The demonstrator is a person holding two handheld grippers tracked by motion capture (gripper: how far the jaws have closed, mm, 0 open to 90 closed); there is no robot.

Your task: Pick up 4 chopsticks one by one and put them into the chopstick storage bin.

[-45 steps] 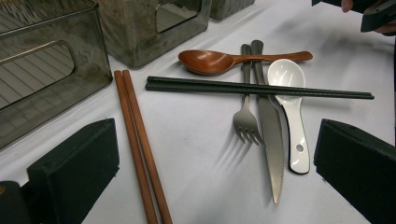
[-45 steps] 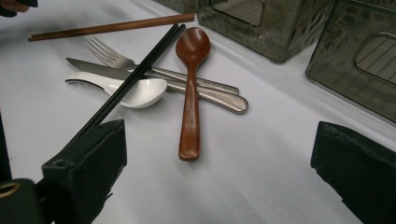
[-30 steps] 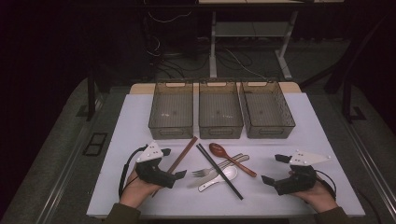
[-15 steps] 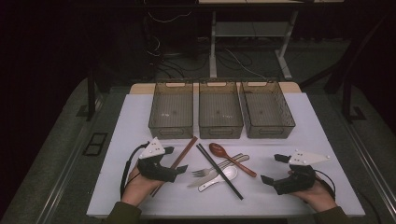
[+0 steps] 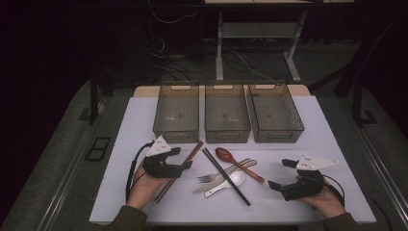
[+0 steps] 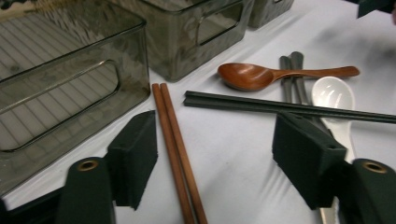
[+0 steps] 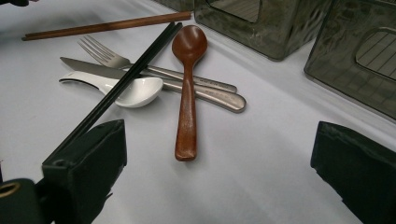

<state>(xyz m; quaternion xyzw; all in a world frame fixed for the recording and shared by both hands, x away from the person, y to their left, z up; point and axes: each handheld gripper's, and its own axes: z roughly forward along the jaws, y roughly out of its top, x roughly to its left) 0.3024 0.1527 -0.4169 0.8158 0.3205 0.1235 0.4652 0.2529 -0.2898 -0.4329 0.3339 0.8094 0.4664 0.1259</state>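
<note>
Starting on the left: the left gripper (image 5: 186, 165) is down over the brown chopsticks (image 5: 182, 169), and its jaws have just been closing in. From wide open a second ago they've come in a good way. In the left gripper view the pair (image 6: 180, 154) lies on the white table (image 5: 125, 144) between the two pads, nearer the left one, but neither pad is pressing on the wood yet. So it's open around them, not gripping. Looks to me like the pickup is right about to happen, and the sticks probably go to one of the three smoky bins (image 5: 177, 111) behind.

Middle of the table is the pile: black chopsticks (image 5: 225, 175) lying across the fork (image 5: 208, 177) and the white spoon (image 5: 226, 184), with the wooden spoon (image 5: 236, 161) just beside them.

Over on the right, the right gripper (image 5: 280, 173) rests on the table with its jaws wide apart, nothing between them, pointing toward the pile.
</note>
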